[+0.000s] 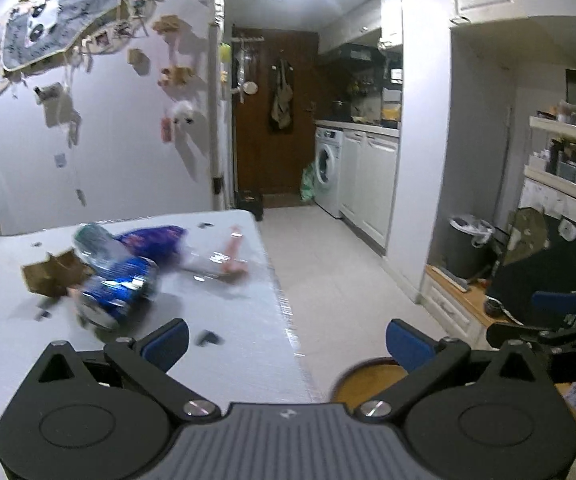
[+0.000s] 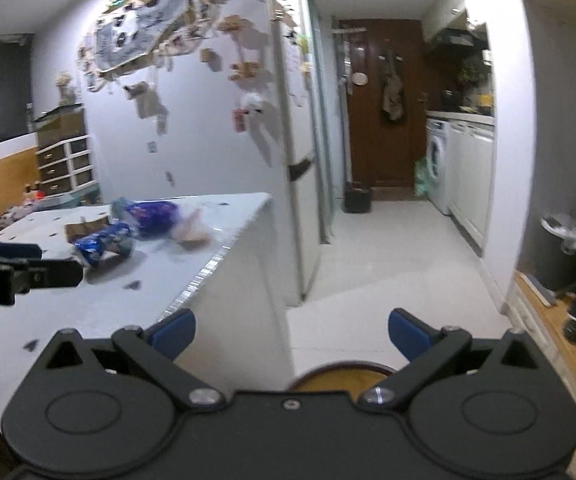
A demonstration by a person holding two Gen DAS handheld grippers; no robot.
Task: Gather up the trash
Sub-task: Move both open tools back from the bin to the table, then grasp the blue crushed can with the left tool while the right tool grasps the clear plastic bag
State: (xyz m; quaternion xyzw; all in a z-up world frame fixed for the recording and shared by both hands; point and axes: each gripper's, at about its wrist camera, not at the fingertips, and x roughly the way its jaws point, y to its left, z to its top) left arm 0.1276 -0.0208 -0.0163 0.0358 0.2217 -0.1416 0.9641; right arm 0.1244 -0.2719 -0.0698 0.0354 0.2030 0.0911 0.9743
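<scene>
A pile of trash lies on the white table (image 1: 223, 360): a crushed blue can (image 1: 117, 290), a torn cardboard piece (image 1: 49, 278), a purple wrapper (image 1: 153, 240), a clear plastic bottle (image 1: 95, 242) and a clear pinkish wrapper (image 1: 227, 258). My left gripper (image 1: 285, 340) is open over the table's right edge, short of the can. In the right wrist view the same can (image 2: 101, 246), cardboard (image 2: 85, 228) and purple wrapper (image 2: 153, 214) sit further off. My right gripper (image 2: 292, 330) is open over the floor beside the table (image 2: 191, 264), holding nothing.
A grey bin with a white liner (image 1: 468, 246) (image 2: 560, 250) stands by the right wall. A round wooden stool (image 1: 368, 380) sits under the grippers. A washing machine (image 1: 328, 168) and white cabinets line the corridor towards a brown door (image 1: 271, 120). Shelves (image 1: 564, 160) stand at far right.
</scene>
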